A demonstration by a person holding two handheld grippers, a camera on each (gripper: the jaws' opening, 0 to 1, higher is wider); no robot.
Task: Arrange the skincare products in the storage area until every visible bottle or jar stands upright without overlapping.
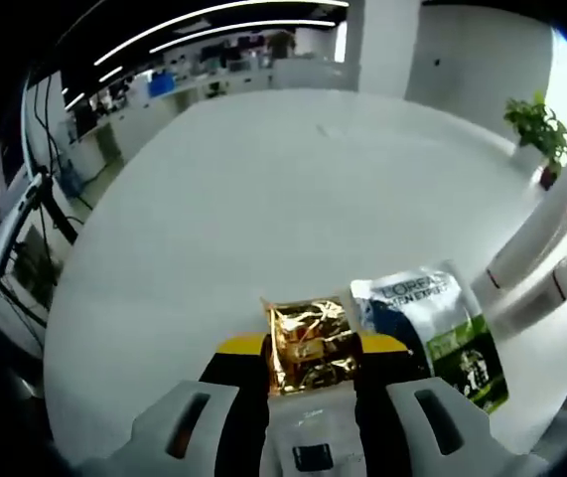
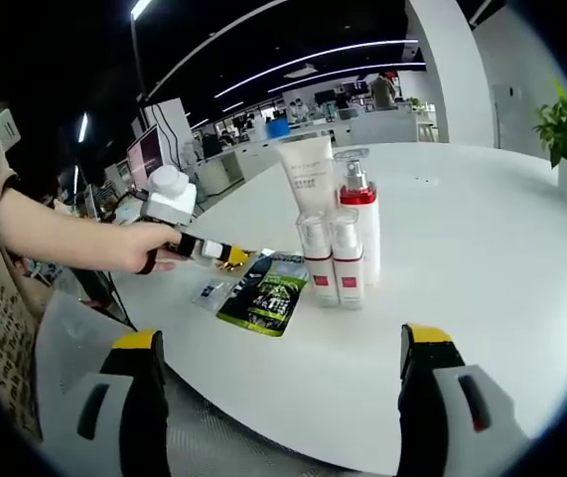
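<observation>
My left gripper (image 1: 310,360) is shut on a gold foil sachet (image 1: 306,333), low over the white table (image 1: 263,199). A white, blue and green L'Oreal sachet (image 1: 432,323) lies flat just to its right. In the right gripper view, a white tube (image 2: 308,171), a pump bottle with a red band (image 2: 359,224) and two small bottles (image 2: 315,260) (image 2: 349,266) stand upright together in the middle of the table. The green sachet (image 2: 263,295) lies left of them, beside a small pale sachet (image 2: 209,293). My right gripper (image 2: 283,343) hangs open off the table's near edge, holding nothing.
A person's hand (image 2: 149,246) holds the left gripper (image 2: 213,250) at the table's left side. White bottles (image 1: 546,248) rise at the right edge of the left gripper view. A potted plant (image 1: 536,124) stands beyond the table. Desks and monitors fill the far office.
</observation>
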